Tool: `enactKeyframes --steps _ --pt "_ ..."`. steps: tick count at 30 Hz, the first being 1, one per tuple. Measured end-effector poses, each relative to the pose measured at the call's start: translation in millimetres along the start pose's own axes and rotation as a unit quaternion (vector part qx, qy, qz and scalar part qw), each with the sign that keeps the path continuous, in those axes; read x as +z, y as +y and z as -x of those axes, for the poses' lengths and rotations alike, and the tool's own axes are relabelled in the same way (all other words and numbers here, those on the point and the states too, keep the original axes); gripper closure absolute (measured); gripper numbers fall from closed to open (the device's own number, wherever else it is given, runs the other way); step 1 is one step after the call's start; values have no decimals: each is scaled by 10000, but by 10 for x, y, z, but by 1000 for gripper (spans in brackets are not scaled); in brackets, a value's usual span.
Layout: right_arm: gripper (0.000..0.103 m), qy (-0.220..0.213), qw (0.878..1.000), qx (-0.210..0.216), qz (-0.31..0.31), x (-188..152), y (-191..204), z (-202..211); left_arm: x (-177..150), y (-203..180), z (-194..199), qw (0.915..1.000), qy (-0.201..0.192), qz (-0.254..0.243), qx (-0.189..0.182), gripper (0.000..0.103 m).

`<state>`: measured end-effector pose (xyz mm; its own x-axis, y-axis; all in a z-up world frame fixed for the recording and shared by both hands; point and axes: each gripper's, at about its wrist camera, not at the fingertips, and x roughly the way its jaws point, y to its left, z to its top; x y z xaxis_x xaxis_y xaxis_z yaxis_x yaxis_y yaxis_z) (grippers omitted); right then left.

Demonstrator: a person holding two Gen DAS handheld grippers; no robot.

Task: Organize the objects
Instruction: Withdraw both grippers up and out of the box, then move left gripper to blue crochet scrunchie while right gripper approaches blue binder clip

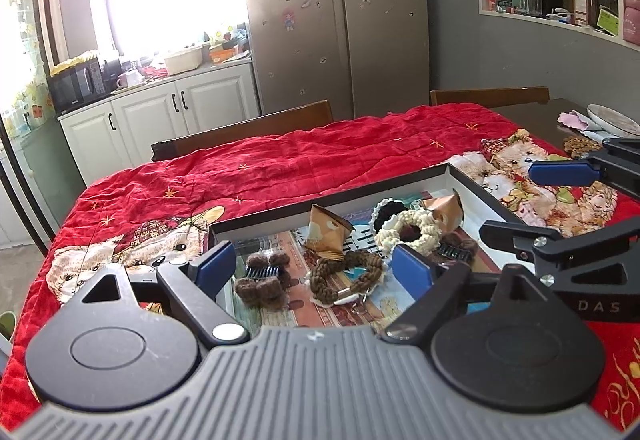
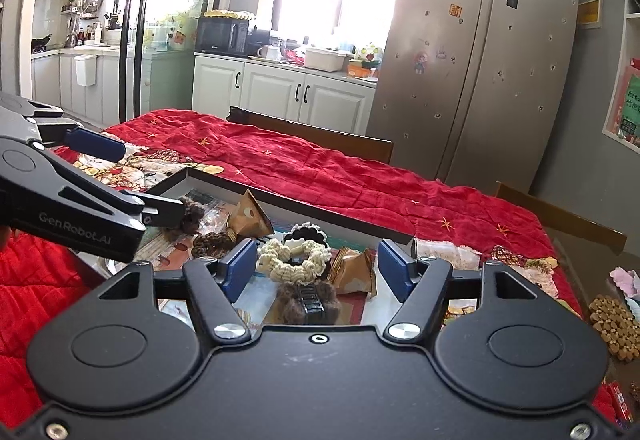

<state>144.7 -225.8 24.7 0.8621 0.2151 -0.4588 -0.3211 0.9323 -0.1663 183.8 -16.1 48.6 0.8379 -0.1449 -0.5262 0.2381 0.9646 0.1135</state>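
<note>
A shallow black-rimmed tray on the red cloth holds hair accessories and snack packets. My left gripper is open above its near side, over a brown fuzzy hair clip and a brown braided scrunchie. A gold triangular packet, a cream scrunchie and a black scrunchie lie beyond. My right gripper is open over the cream scrunchie, a second brown clip and a gold packet. Both grippers are empty.
The table has a red quilted cloth with bear prints. Wooden chair backs stand at the far edge. A cork trivet, a pink item and a plate lie at the right end. A fridge stands behind.
</note>
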Motion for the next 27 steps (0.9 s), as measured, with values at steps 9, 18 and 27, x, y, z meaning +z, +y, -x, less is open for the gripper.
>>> enactKeyframes --steps 9,18,27 --pt "37 5 9999 2 -100 -165 -38 230 -123 -12 180 10000 -52 -47 -70 11" --pt "37 -24 9999 6 -102 -308 5 410 -373 14 307 9999 -10 52 -101 11" --pt "37 13 9993 -18 -367 -536 34 479 -669 51 295 9993 151 296 -194 11"
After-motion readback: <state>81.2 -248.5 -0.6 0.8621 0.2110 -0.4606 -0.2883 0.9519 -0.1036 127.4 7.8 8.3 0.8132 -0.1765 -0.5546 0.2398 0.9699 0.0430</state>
